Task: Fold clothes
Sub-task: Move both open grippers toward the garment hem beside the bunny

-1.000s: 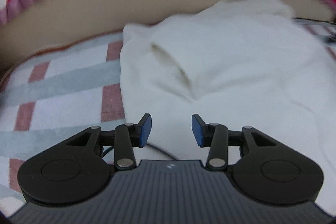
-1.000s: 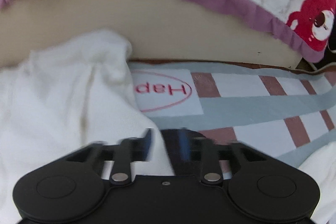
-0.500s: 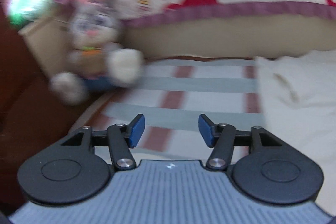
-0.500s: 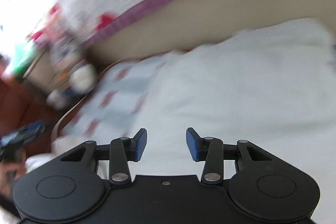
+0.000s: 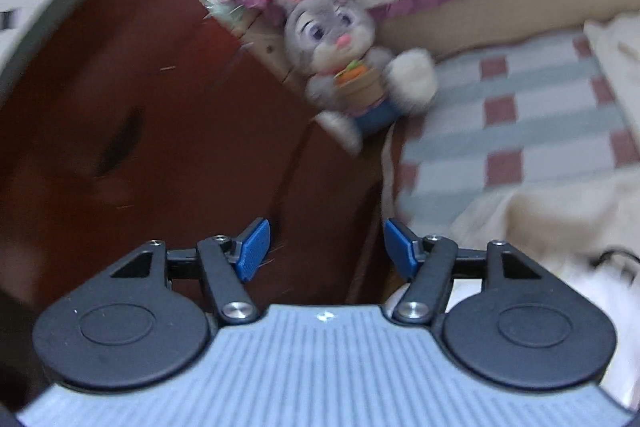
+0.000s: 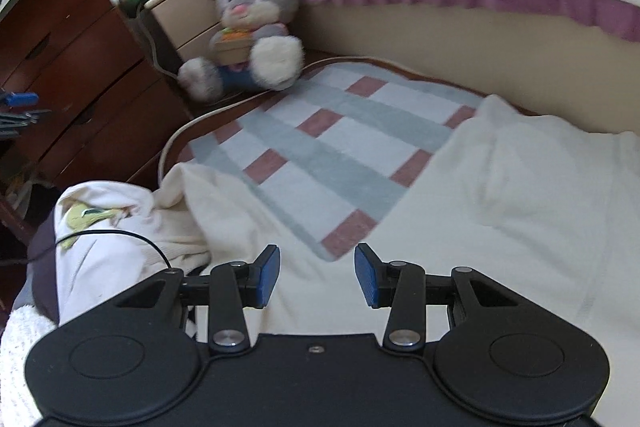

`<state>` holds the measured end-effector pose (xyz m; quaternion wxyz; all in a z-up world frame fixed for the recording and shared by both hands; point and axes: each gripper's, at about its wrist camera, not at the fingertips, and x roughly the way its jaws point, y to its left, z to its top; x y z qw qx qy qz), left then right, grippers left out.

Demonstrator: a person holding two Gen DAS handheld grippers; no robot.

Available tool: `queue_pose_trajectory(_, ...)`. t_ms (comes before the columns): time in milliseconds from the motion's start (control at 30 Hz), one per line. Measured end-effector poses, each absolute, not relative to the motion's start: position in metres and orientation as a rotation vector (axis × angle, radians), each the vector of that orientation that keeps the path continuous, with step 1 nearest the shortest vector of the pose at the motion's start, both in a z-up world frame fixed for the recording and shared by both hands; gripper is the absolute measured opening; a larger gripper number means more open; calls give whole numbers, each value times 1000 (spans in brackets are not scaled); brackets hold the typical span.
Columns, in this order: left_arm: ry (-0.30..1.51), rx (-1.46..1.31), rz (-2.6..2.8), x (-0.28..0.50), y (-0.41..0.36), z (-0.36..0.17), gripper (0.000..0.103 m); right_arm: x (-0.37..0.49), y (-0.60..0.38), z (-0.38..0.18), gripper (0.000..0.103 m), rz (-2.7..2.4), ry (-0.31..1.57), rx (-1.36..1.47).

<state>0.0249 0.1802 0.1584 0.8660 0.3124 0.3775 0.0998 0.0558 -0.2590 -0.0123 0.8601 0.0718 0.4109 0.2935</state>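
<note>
Nearest, the left gripper (image 5: 326,249) had swung off the garment toward the wooden dresser (image 5: 160,147), its empty jaws opening; the right gripper (image 6: 316,275) hung with jaws spread, pinching nothing. Both had let go, so that fold seemed finished. Beyond, the cream garment (image 6: 500,195) lay smooth on the checked bed cover (image 6: 340,143), the plush rabbit (image 6: 250,23) behind.

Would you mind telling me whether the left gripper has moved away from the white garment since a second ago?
Yes. The left gripper has swung left off the white garment, which now lies at the right edge; its empty jaws are opening over the brown cabinet.
</note>
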Motion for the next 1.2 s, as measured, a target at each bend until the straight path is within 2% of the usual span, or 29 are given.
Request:
queue_pose_trajectory(100, 799, 624, 223, 9, 195, 183, 67, 52, -246, -16, 47, 659, 872, 142)
queue_pose_trajectory(200, 831, 404, 141, 3, 204, 178, 67, 47, -226, -29, 47, 718, 907, 153)
queue_pose_trajectory(500, 850, -160, -135, 49, 138, 43, 61, 43, -180, -92, 47, 749, 1043, 164)
queue_pose_trajectory(700, 964, -185, -41, 114, 101, -32, 61, 56, -181, -120, 53, 707, 1118, 286)
queue_pose_trajectory(933, 1056, -300, 28, 143, 124, -76, 62, 54, -178, -139, 53, 747, 1154, 337)
queue_pose_trajectory(1100, 1108, -422, 79, 166, 138, -99, 65, 47, -162, -141, 52, 810, 1143, 269)
queue_pose_trajectory(1133, 1120, -453, 80, 173, 140, -105, 63, 45, -158, -139, 43, 821, 1129, 247)
queue_pose_trajectory(1167, 1117, -478, 68, 178, 140, -109, 60, 42, -155, -138, 19, 832, 1115, 225)
queue_pose_trajectory(1200, 1098, -494, 45, 182, 138, -111, 26, 40, -151, -134, 9, 845, 1094, 192)
